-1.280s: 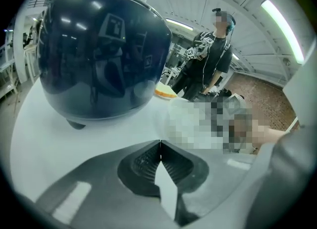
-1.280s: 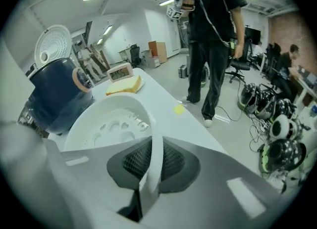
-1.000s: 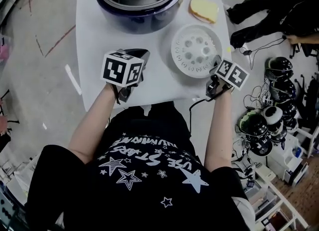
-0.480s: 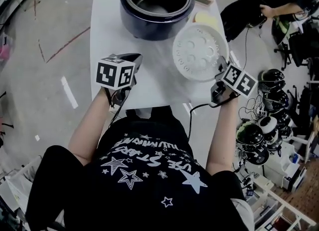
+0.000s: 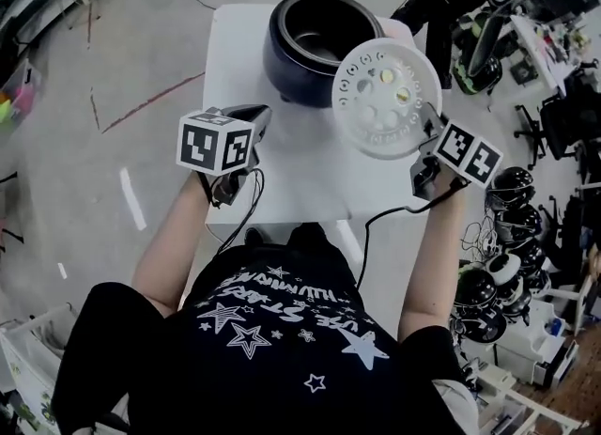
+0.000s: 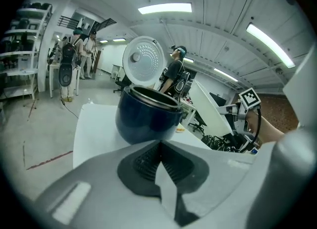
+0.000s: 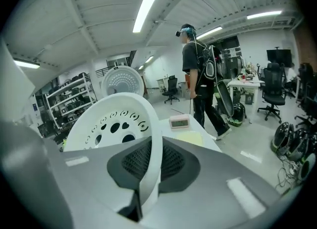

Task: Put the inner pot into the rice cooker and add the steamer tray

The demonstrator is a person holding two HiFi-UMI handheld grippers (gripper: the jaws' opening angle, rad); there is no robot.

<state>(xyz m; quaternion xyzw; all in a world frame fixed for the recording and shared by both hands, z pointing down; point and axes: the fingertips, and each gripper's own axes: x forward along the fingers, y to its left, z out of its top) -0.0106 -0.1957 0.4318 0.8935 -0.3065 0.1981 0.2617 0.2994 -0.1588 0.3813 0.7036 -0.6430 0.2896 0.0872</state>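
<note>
Head view: rice cooker (image 5: 324,43) stands at the far end of the white counter (image 5: 239,57), lid open, bowl cavity dark. Whether the inner pot is seated in it cannot be told. Steamer tray (image 5: 385,95) is held clear of the counter, just to the right of the rice cooker, and overlaps its right rim. The tray is a round disc with no long axis. It is tilted, with its perforated face turned up toward the camera. Right tongs (image 5: 427,134) grip the tray at its near-right rim. Left tongs (image 5: 252,121) hover over the counter to the near left of the rice cooker, well apart from it.

Left gripper view: left tongs (image 6: 159,146) are closed tip to tip with nothing between them. They point at the rice cooker (image 6: 148,116), whose lid (image 6: 143,60) stands upright behind the bowl.

Right gripper view: right tongs (image 7: 151,159) are clamped on the rim of the steamer tray (image 7: 111,124). The disc rises almost on edge from the jaws, with its perforated face to the left. The lid (image 7: 123,80) shows beyond the tray.
</note>
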